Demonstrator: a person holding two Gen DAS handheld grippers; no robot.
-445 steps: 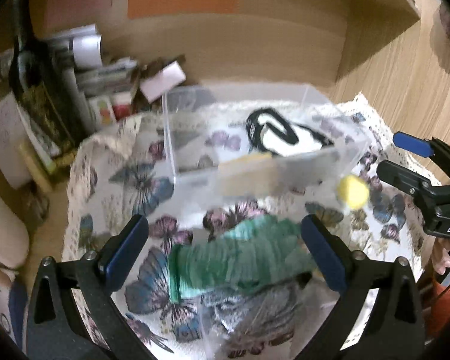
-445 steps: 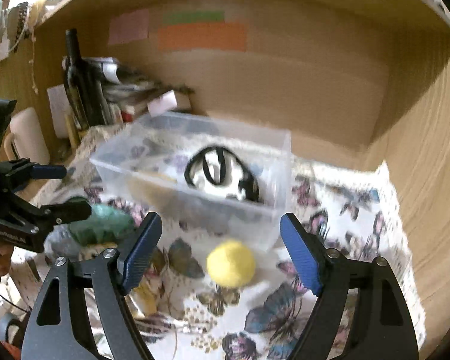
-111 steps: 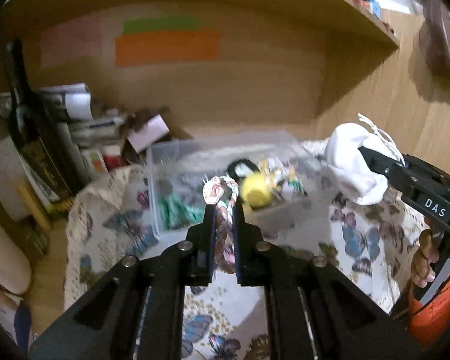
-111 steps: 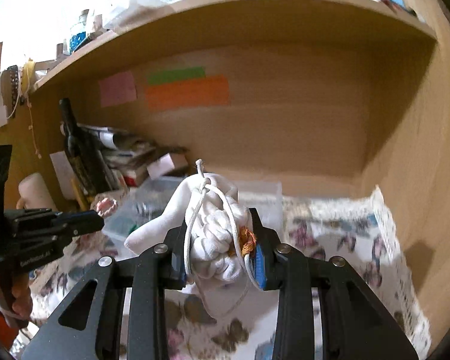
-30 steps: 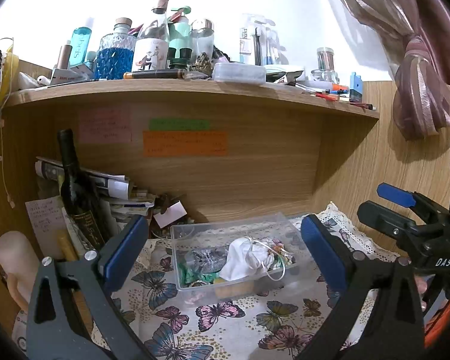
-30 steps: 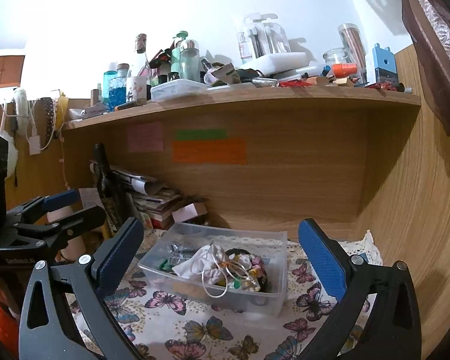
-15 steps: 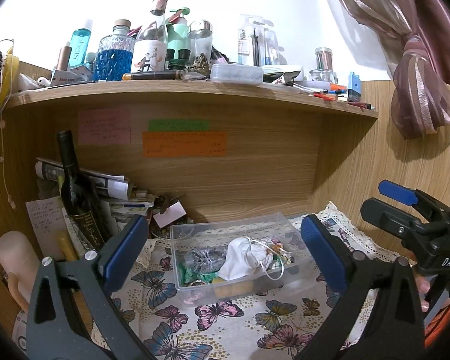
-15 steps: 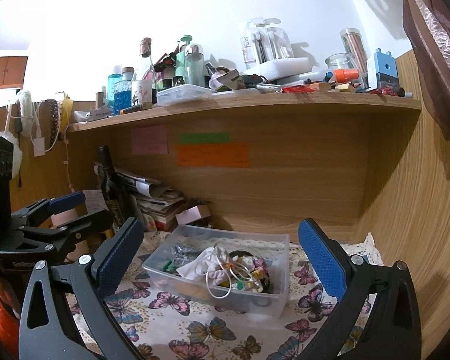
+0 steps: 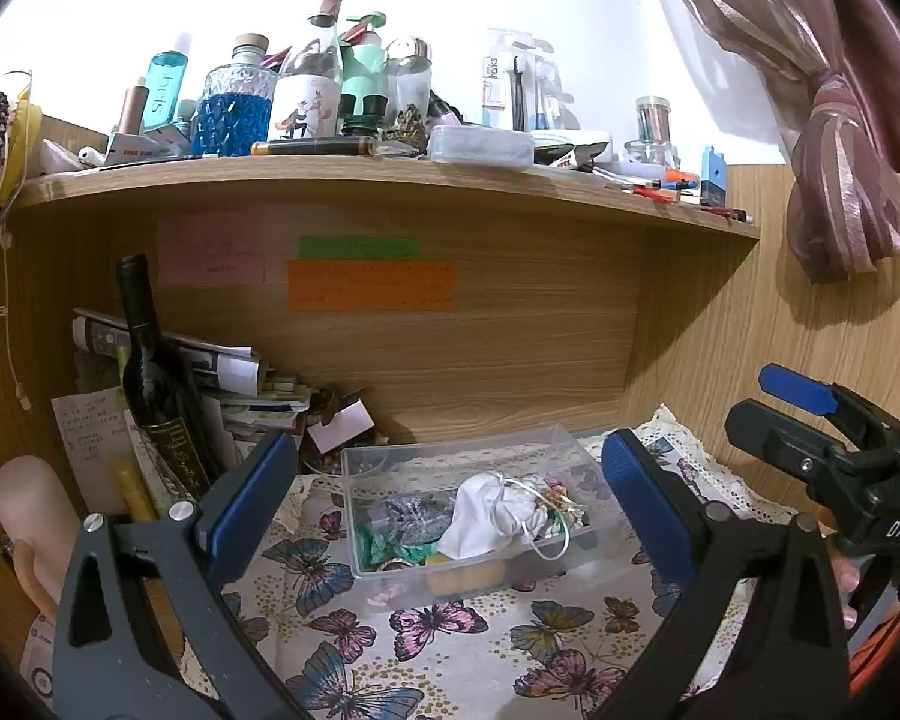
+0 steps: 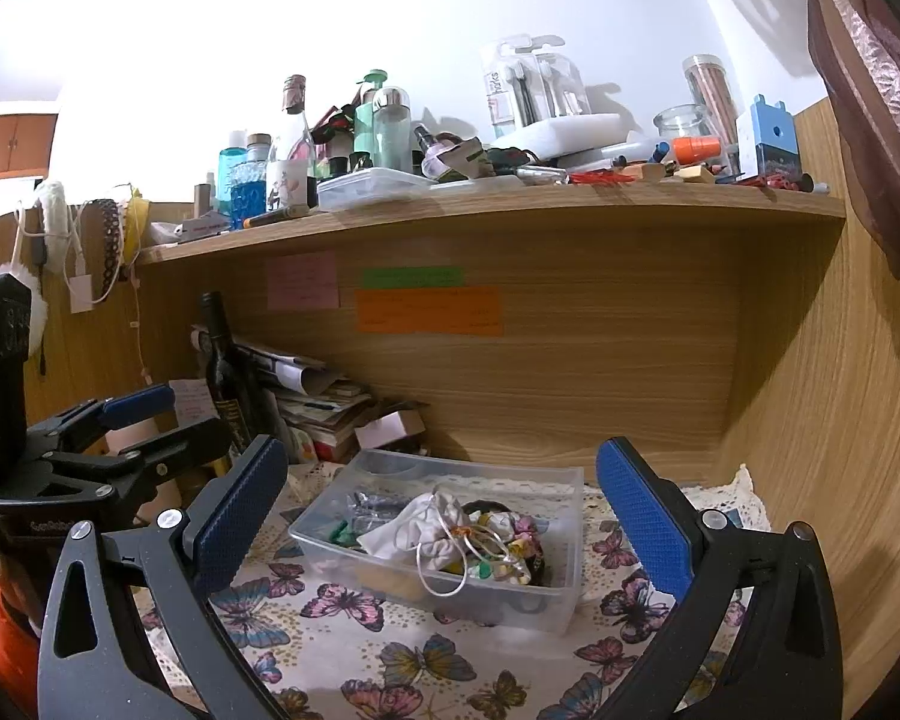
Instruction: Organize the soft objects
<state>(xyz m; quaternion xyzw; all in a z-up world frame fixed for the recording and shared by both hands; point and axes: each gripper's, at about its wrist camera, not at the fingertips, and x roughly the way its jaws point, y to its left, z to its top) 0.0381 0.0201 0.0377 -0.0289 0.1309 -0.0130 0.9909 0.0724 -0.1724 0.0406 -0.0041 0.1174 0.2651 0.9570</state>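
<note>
A clear plastic bin [image 9: 354, 468] [image 10: 570, 600] sits on the butterfly tablecloth [image 9: 450, 648] [image 10: 342, 654]. Inside lie a white drawstring pouch [image 9: 486, 510] [image 10: 426, 525], a green sock [image 9: 378, 546], a grey sock [image 9: 414, 516], a yellow ball [image 9: 459, 576] and a patterned scrunchie [image 10: 510, 531]. My left gripper [image 9: 450, 510] is open and empty, held back from and above the bin. My right gripper [image 10: 441, 516] is also open and empty, likewise back from the bin. Each gripper shows in the other's view: the right [image 9: 810, 432], the left [image 10: 132, 426].
A dark wine bottle [image 9: 150, 372] [image 10: 228, 378], stacked papers [image 9: 234, 384] and a small box [image 10: 390, 429] crowd the back left corner. A wooden shelf [image 9: 390, 180] loaded with bottles overhangs. A wood wall [image 10: 840, 420] closes the right side.
Over the past second both grippers drifted slightly back and upward. Before that they dropped the scrunchie and white pouch into the bin and opened.
</note>
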